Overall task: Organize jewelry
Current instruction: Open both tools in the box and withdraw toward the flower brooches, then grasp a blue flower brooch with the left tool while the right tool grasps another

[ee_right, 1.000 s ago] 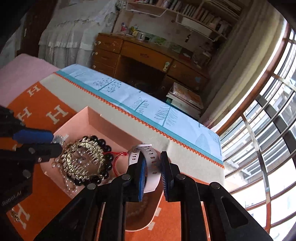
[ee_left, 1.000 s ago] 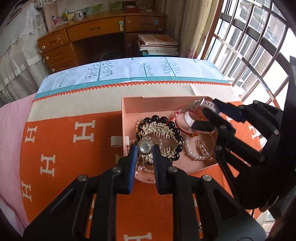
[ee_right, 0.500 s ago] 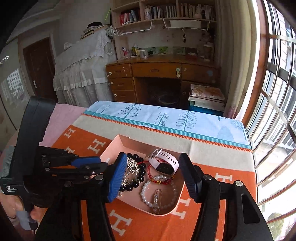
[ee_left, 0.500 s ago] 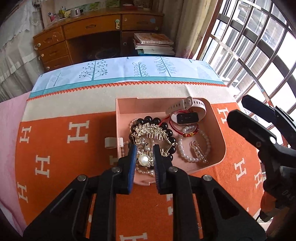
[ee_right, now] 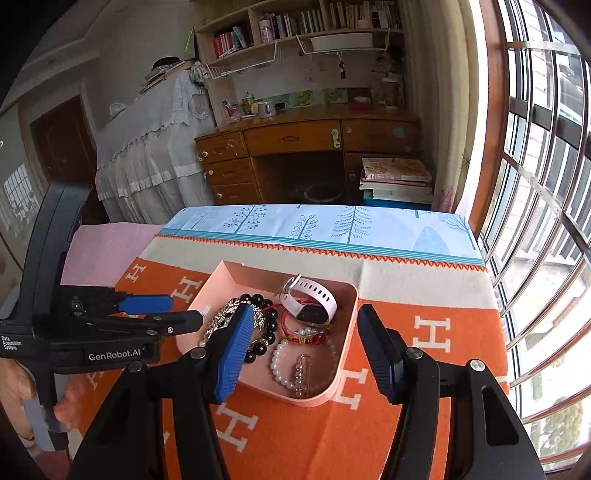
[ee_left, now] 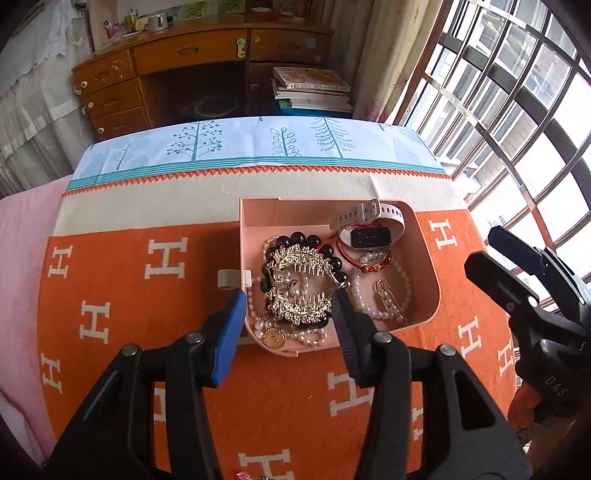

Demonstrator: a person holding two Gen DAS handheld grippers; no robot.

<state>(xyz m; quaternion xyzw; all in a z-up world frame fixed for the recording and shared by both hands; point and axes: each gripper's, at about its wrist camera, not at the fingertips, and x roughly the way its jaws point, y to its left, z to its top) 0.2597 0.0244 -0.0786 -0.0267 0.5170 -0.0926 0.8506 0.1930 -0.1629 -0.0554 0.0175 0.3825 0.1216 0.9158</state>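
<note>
The jewelry sits heaped in the pink tray (ee_left: 424, 258) on the orange blanket (ee_left: 129, 295): gold comb (ee_left: 299, 284) over black beads (ee_left: 314, 242), pearls (ee_right: 280, 363), watch (ee_right: 314, 299). The left tool (ee_left: 288, 325) is opening around nothing, apparently just above the heap; the right tool (ee_right: 304, 354) hangs spread and empty. The tangled strands could snag, dragging neighbours out.

Background stuff: there was an orange blanket (ee_left: 110, 295) with white H letters spread out flat, then a beige strip and a pale blue cloth (ee_left: 240, 142) printed with little trees behind it. Past that stood a wooden desk (ee_right: 295, 140) with drawers, a white mug (ee_right: 266, 109) on top, and a stack of books (ee_right: 395, 179) beside it. Bookshelves (ee_right: 295, 26) hung above, and a barred window (ee_right: 546, 184) ran along the right.
</note>
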